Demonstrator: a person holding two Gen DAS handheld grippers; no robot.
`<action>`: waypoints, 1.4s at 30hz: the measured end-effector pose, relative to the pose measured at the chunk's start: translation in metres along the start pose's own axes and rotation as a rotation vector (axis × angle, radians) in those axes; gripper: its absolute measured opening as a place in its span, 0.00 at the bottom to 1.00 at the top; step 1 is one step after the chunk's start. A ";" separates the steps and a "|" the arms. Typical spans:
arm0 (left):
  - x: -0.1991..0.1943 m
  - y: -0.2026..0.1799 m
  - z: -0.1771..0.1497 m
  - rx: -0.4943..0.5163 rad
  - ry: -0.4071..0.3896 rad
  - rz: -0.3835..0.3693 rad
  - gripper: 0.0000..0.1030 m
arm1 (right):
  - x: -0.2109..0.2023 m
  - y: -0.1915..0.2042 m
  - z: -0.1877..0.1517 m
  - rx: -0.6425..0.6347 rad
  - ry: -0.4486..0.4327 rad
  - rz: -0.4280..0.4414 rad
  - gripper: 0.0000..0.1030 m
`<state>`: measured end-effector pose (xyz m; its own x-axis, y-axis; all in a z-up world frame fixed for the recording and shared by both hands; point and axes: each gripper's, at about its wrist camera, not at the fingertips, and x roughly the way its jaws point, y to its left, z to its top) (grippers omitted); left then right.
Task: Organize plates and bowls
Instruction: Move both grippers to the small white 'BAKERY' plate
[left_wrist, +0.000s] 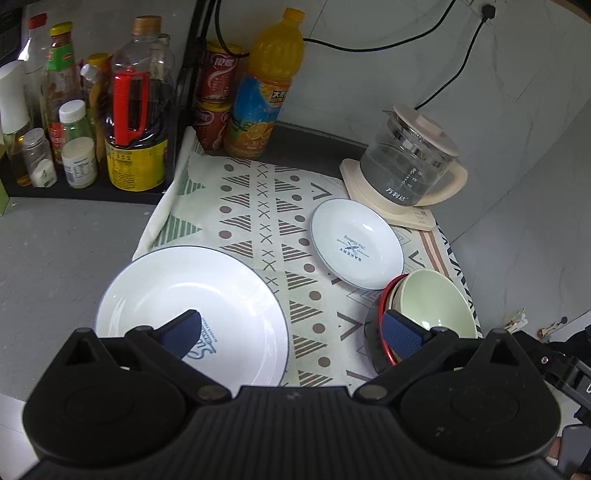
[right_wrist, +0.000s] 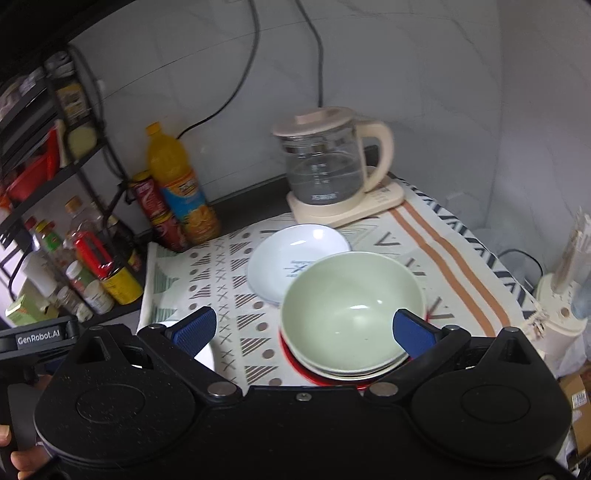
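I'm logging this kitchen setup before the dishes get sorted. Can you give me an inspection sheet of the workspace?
Surface: patterned cloth over a grey counter.
Job's things: large white plate, small white plate, green bowl nested on a stack of bowls, the lowest red-rimmed.
Clutter: glass kettle on its base, orange juice bottle, red cans, condiment bottles on a rack.
Grippers: left gripper and right gripper both open, holding nothing.
Cables: black cords along the wall to a socket.
Surroundings: grey tiled walls.
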<state>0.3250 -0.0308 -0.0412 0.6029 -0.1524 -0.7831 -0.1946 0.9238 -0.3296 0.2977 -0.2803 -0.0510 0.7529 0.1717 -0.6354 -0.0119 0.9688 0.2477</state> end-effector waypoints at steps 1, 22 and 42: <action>0.002 -0.002 0.002 0.003 0.004 -0.002 1.00 | 0.001 -0.003 0.001 0.007 0.000 -0.006 1.00; 0.077 -0.042 0.051 0.017 0.008 -0.002 0.97 | 0.075 -0.030 0.059 0.010 0.053 0.042 0.98; 0.194 -0.043 0.077 -0.088 0.139 0.075 0.65 | 0.219 -0.060 0.098 0.028 0.280 0.031 0.76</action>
<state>0.5102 -0.0734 -0.1383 0.4729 -0.1371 -0.8704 -0.3058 0.9009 -0.3080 0.5275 -0.3184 -0.1337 0.5410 0.2473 -0.8038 -0.0109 0.9578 0.2873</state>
